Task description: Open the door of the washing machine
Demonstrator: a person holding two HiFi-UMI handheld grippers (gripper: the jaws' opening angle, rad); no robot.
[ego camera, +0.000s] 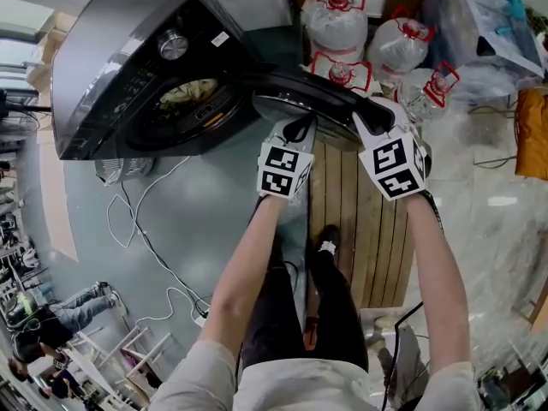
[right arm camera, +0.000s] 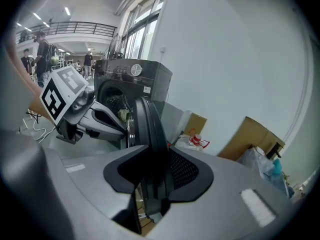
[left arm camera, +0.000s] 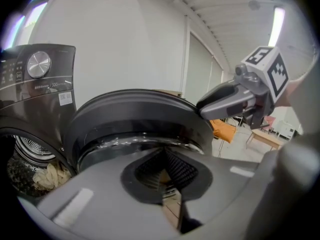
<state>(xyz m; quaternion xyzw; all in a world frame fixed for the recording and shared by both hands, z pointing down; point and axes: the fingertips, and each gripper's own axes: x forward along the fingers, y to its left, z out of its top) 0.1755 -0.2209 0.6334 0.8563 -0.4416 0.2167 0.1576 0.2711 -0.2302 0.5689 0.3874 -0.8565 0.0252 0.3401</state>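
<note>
Right tongs (right arm camera: 150, 183) grip door (right arm camera: 146, 121); head view hides.

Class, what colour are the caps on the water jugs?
Red caps; the head view shows them best.

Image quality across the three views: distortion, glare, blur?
Head view: sharp, evenly lit, glare patch on the floor at right. Left gripper view: strong fisheye, dark corners, ceiling light blown out. Right gripper view: same fisheye, door rim nearest the lens looks soft.

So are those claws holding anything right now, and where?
The right gripper clamps the door by its outer rim, with the door already swung open. The left gripper is shut and holds nothing.
</note>
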